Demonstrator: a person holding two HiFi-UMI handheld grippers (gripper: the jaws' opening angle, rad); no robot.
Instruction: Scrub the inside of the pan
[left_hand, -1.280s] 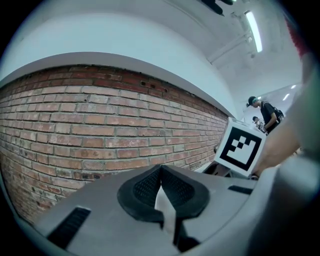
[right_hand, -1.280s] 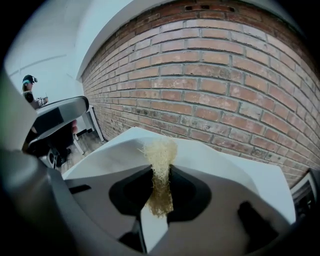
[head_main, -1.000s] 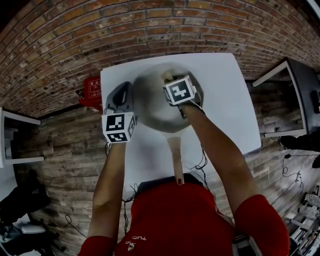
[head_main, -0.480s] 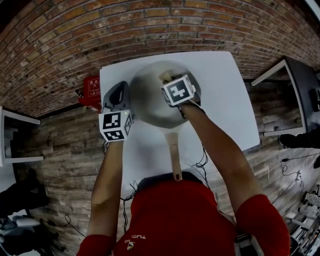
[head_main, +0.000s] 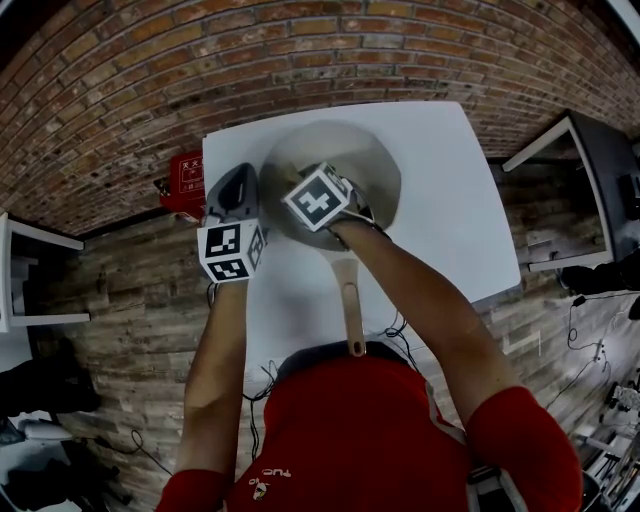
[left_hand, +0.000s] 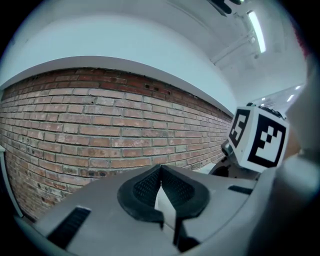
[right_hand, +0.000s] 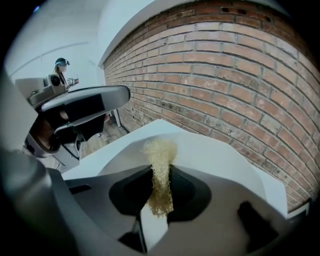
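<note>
A grey metal pan (head_main: 365, 170) sits on the white table (head_main: 450, 190), its long handle (head_main: 349, 310) pointing back toward me. In the right gripper view, my right gripper (right_hand: 159, 175) is shut on a yellowish fibrous scrubber (right_hand: 160, 165) that sticks out past the pads over the pale pan surface. In the head view its marker cube (head_main: 320, 197) sits over the pan's left half and hides the fingertips. My left gripper (head_main: 238, 195) rests at the pan's left rim, its jaws (left_hand: 161, 172) shut; I see nothing between them.
A brick wall (head_main: 300, 60) runs behind the table. A red box (head_main: 186, 185) stands on the floor at the table's left. A dark table (head_main: 605, 190) is at the right, a white shelf (head_main: 25, 275) at the left. Cables lie on the wooden floor.
My right gripper with the scrubber has swept from the pan's right-centre to its left half, tilting its cube. The left gripper has barely moved.
</note>
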